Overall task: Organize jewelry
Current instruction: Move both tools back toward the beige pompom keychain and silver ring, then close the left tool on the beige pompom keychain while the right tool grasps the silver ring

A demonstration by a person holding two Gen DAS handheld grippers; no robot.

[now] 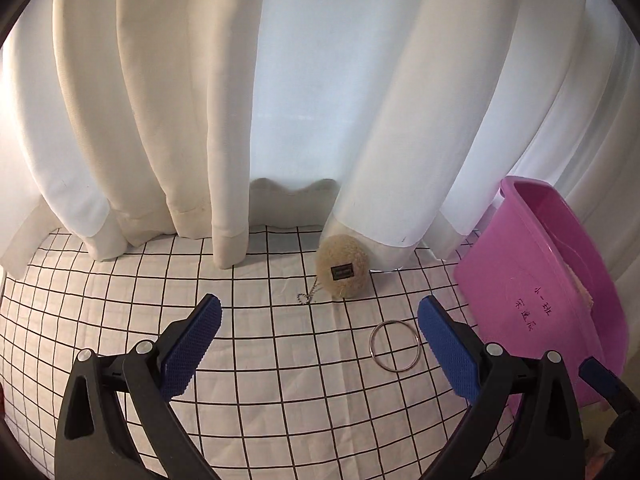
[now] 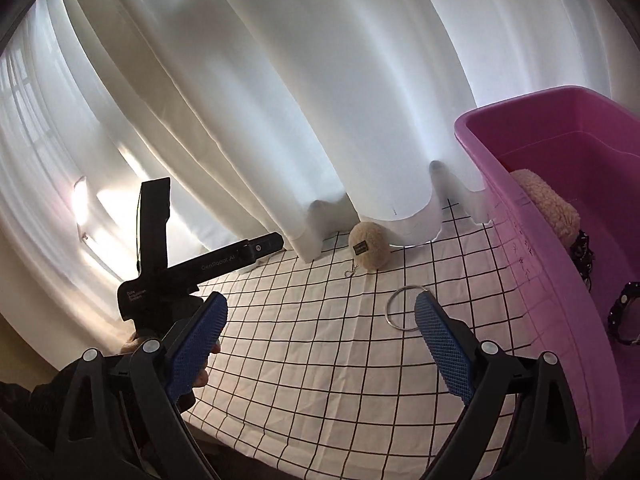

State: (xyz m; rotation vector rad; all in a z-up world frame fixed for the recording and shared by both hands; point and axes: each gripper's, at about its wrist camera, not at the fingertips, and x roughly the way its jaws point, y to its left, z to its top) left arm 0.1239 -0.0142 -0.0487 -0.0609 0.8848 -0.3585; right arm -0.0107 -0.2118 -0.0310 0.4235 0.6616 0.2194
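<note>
The left gripper (image 1: 320,320), with its blue ridged pads, stands wide apart with nothing between the jaws, poised above the white cloth with a black grid (image 1: 280,380). The right gripper (image 2: 320,320) is likewise spread and empty. Just inside the left gripper's right-hand finger lies the thin silver metal ring (image 1: 395,345), flat on the cloth and close to the wall of the pink plastic tub (image 1: 520,280). Further off, against the hem of the white curtain (image 1: 200,120), sits the round beige fluffy pom-pom charm (image 1: 342,268) with its small ball chain (image 1: 306,295). The tub already holds a similar fluffy piece (image 2: 548,208) and dark beaded items (image 2: 622,316). The ring looks like the nearer pick; being flat and thin, it probably wants one pad set inside the hoop and one outside, lowered squarely to the cloth before closing, so the wire does not skid away.
</note>
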